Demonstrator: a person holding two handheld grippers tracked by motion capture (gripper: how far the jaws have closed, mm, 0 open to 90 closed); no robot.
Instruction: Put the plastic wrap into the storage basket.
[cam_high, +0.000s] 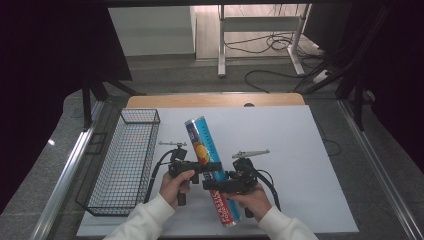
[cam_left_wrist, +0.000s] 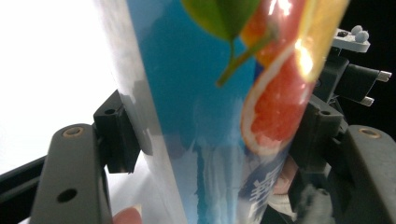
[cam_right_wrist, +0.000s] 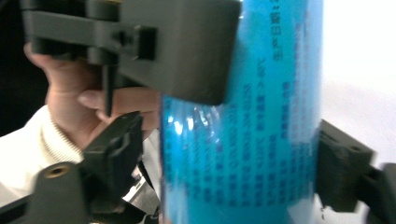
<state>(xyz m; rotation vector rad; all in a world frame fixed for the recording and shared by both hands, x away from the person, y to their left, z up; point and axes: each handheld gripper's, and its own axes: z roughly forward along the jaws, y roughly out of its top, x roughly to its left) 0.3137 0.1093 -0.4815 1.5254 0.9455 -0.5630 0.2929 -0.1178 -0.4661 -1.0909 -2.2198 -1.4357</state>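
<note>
Sleeved forearms enter the high view from the near edge. Left claw (cam_high: 206, 166) and right claw (cam_high: 216, 186) both clamp one tall blue fruit-printed canister (cam_high: 209, 167), which lies on the white worktop (cam_high: 300, 165), long axis running near-to-far and leaning slightly left. Left claw grips nearer the canister's middle; right claw grips closer to its near end. A wire basket (cam_high: 125, 160) sits well apart at the left.

Left gripper view: jaws press opposite sides of the canister (cam_left_wrist: 210, 116), holding it; right claw (cam_left_wrist: 348, 77) shows beyond.

Right gripper view: jaws bracket the canister (cam_right_wrist: 243, 130) and hold it; left claw (cam_right_wrist: 177, 51) sits just above, its hand (cam_right_wrist: 79, 102) wrapped around the handle.
</note>
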